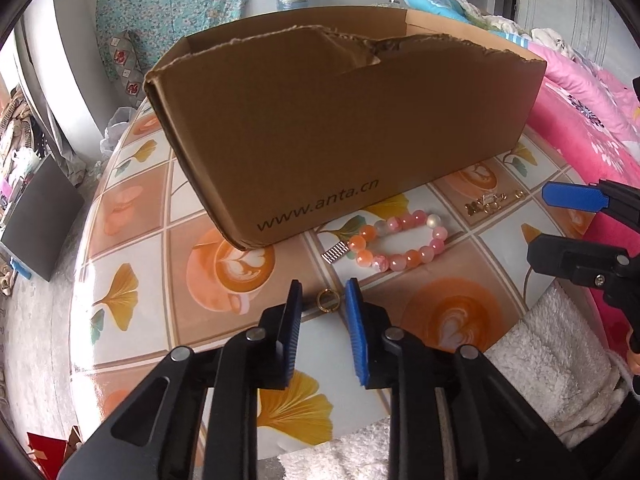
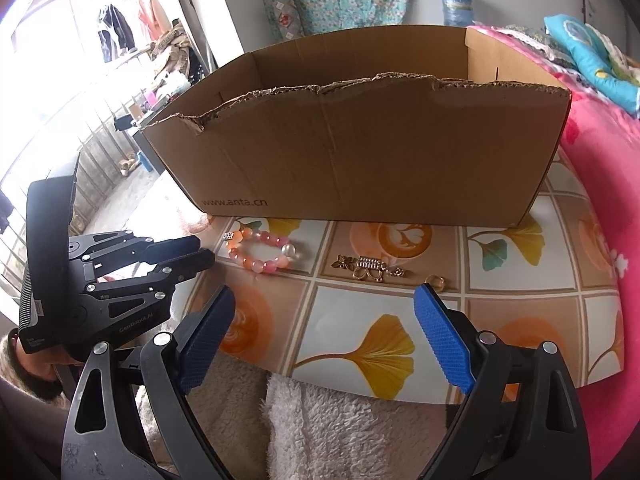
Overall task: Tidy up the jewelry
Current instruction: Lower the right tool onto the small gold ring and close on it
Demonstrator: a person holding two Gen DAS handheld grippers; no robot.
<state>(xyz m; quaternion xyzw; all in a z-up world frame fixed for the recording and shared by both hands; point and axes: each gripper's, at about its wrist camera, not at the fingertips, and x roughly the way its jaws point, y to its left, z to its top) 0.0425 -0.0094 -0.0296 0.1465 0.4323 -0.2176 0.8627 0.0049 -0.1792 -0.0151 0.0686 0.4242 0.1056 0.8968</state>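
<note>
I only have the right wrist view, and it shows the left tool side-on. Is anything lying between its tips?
Observer: Yes. A gold ring lies flat on the table between the tips of the left tool.
Operator: Are the pads on it yet?
Observer: No. The left wrist view shows bare table between the ring and the pads on both sides, with the wider gap on the left.
Operator: Where is it relative to the bracelet?
Observer: It sits just on the near side of the silver clip, by the left end of the bead bracelet.
</note>
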